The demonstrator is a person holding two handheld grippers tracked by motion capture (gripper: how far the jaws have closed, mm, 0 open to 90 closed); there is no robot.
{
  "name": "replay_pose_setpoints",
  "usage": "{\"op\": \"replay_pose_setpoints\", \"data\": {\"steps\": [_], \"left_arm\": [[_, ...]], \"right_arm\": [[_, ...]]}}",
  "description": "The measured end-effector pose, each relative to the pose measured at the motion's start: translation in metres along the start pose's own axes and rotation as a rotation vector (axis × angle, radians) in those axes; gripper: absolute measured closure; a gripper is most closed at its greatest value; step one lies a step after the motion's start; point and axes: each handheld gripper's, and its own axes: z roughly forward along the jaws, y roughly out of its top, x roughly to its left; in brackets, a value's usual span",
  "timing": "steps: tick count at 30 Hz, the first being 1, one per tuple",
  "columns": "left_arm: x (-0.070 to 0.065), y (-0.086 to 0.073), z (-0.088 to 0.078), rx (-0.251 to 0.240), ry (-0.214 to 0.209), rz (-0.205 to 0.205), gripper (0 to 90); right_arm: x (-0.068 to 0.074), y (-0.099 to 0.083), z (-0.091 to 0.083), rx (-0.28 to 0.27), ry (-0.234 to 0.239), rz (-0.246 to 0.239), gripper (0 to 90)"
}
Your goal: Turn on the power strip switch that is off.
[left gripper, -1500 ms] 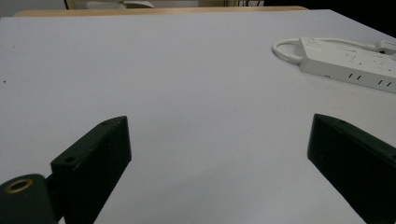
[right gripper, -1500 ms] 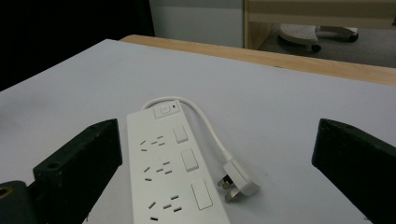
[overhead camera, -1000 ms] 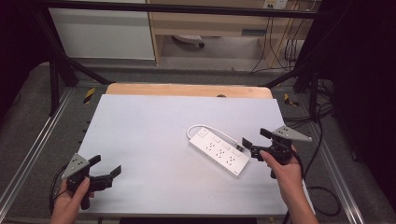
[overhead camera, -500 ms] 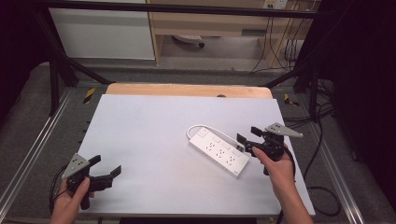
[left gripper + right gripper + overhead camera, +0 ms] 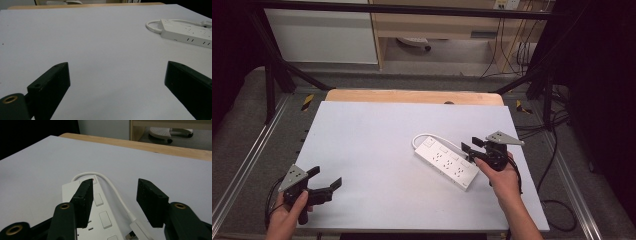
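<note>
The right gripper point(image 5: 473, 145) has moved in over the power strip point(image 5: 446, 162), jaws apart, empty; a grasp seems next. The left gripper point(image 5: 326, 184) stays wide open, idle.

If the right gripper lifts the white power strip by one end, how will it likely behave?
The power strip looks like a rigid plastic bar, so it should probably stay straight, not sag. Its thin white cord curves loosely beside it and would likely dangle and drag. The smooth casing may slip between the open jaws of the right gripper unless squeezed firmly.
</note>
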Motion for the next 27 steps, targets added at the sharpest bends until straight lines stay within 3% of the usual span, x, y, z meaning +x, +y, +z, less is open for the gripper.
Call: {"op": "replay_pose_setpoints", "data": {"steps": [10,27], "left_arm": [[0.0,0.0,0.0,0.002,0.002,0.003,6.2],[0.0,0.0,0.0,0.0,0.003,0.004,6.2]], "right_arm": [[0.003,-0.005,0.009,0.023,0.009,-0.036,62.6],[0.002,-0.019,0.016,0.053,-0.006,-0.06,74.5]]}}
